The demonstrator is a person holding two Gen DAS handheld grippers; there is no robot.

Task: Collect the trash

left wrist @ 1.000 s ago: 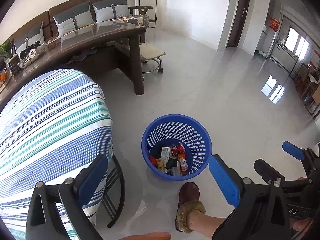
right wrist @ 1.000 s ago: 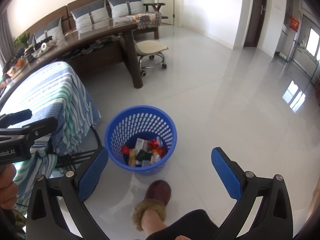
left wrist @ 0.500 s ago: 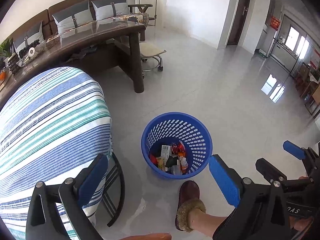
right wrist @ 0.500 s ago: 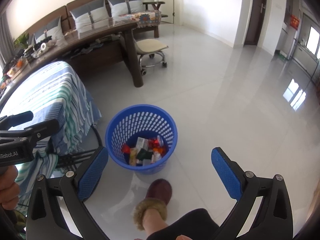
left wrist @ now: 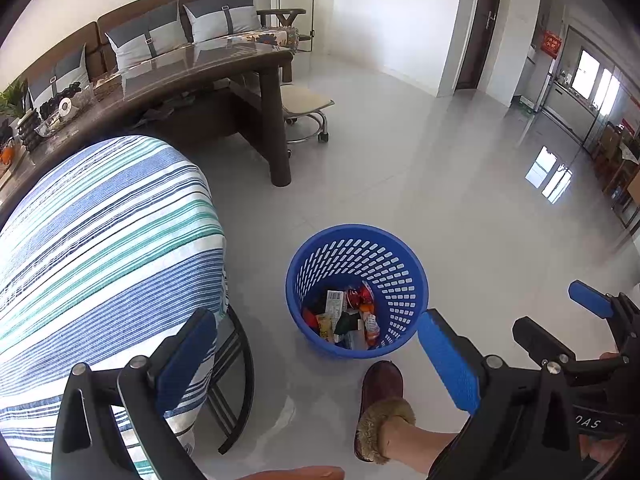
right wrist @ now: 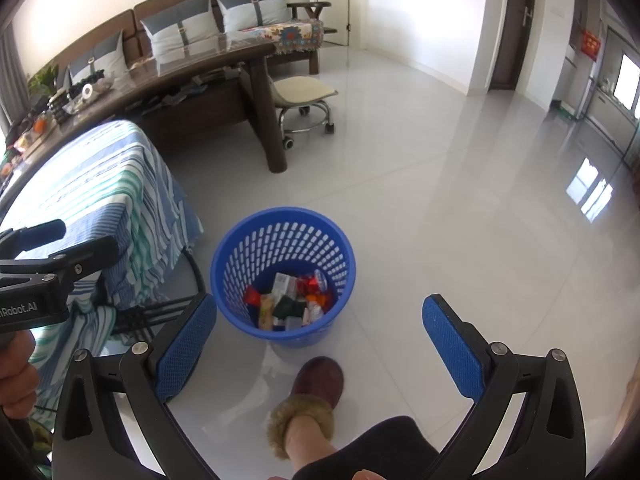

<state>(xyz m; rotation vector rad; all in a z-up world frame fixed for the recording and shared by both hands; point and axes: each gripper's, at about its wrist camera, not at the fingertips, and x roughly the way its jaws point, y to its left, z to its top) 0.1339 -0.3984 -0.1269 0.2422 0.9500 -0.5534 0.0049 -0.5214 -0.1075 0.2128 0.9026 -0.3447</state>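
A blue perforated waste basket (left wrist: 400,276) stands on the white tiled floor; it also shows in the right wrist view (right wrist: 256,252). Several wrappers and small packets (left wrist: 344,316) lie at its bottom (right wrist: 292,296). My left gripper (left wrist: 316,344) is open and empty, held above the floor just in front of the basket. My right gripper (right wrist: 320,340) is open and empty, also above and in front of the basket. The right gripper shows at the right edge of the left wrist view (left wrist: 584,320); the left gripper shows at the left edge of the right wrist view (right wrist: 52,260).
A table with a blue and green striped cloth (left wrist: 100,248) stands left of the basket. Behind it are a dark wooden desk (left wrist: 224,72), a stool on castors (left wrist: 306,104) and a sofa (right wrist: 200,28). The person's slippered foot (left wrist: 380,404) is beside the basket.
Both views have drifted very slightly; the basket sits a touch higher in the left wrist view. Both grippers stay open and empty.
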